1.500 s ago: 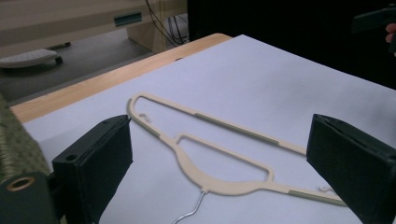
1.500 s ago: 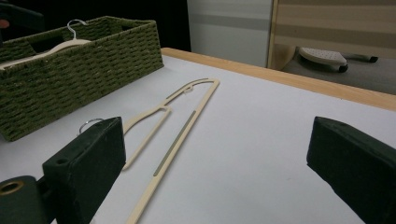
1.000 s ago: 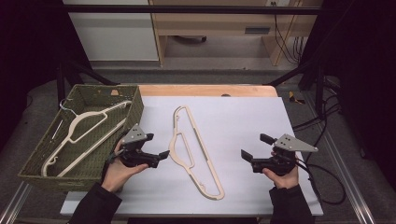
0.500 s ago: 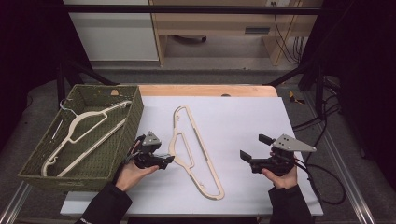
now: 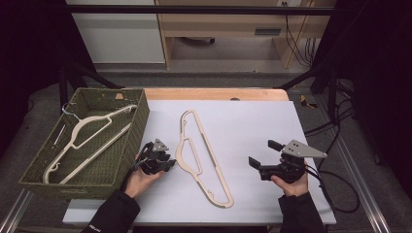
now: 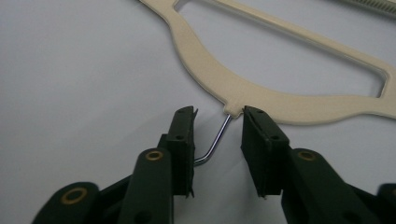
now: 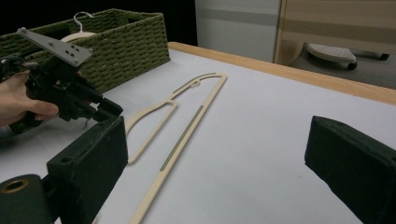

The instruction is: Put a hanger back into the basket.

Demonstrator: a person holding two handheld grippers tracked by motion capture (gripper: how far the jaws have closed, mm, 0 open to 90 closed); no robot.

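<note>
Jaws of the left tool (image 6: pixel 217 135) are standing parted around the metal hook (image 6: pixel 215 141) of a cream hanger (image 5: pixel 201 158) lying flat on the white worktop (image 5: pixel 252 126), while the right tool (image 5: pixel 259 154) is resting released, well apart.

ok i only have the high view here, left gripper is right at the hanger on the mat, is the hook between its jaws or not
Observer: Yes. In the left gripper view the metal hook runs between the open jaws of the left gripper, with a gap to the right-hand jaw.
Operator: jaws touching the hanger body?
Observer: The right-hand jaw tip sits right at the edge of the cream hanger; contact can't be confirmed.
Operator: and the right gripper
Observer: The right gripper has its jaws wide open with bare white mat between them, aimed toward the hanger and the wicker basket.
</note>
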